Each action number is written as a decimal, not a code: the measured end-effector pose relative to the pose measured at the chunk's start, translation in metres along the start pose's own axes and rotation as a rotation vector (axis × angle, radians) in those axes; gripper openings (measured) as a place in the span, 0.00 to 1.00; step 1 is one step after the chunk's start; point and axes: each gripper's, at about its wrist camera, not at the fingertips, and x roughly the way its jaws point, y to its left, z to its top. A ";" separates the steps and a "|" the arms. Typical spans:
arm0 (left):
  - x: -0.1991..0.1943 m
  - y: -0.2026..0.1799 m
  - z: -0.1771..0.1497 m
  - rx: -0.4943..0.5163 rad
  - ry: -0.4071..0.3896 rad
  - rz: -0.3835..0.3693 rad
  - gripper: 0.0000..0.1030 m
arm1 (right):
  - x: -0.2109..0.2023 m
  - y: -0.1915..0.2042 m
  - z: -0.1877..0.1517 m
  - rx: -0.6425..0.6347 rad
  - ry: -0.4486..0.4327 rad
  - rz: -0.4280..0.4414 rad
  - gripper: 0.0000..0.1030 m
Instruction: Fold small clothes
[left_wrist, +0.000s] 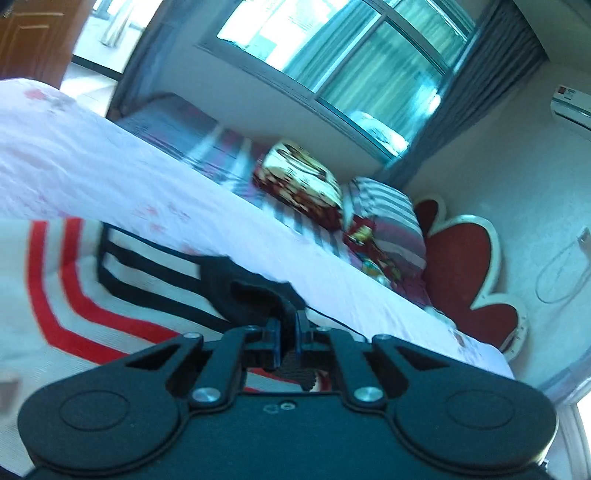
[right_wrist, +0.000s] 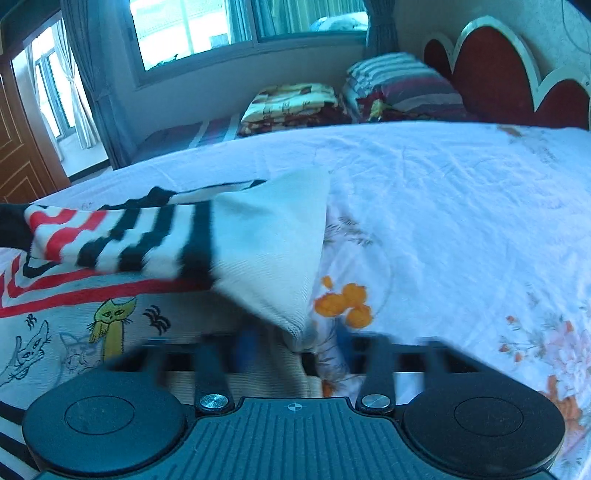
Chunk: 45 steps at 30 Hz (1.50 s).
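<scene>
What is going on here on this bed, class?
A person is folding a small striped top on a bed sheet, with a handheld claw in each hand. The left claw is shut on a black edge of the garment. The right claw sits at a white corner of the fabric, which lies between its blurred fingers; a firm pinch cannot be confirmed. One flap is already turned over the cat print.
</scene>
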 end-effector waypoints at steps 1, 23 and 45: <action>-0.001 0.006 0.002 -0.005 0.000 0.020 0.06 | 0.001 0.001 0.000 -0.008 0.000 -0.002 0.17; -0.024 0.052 -0.017 0.037 0.037 0.263 0.56 | -0.042 -0.021 0.005 -0.010 -0.047 0.005 0.83; 0.036 0.028 -0.057 0.172 0.147 0.239 0.56 | 0.096 -0.029 0.104 0.077 -0.019 0.019 0.12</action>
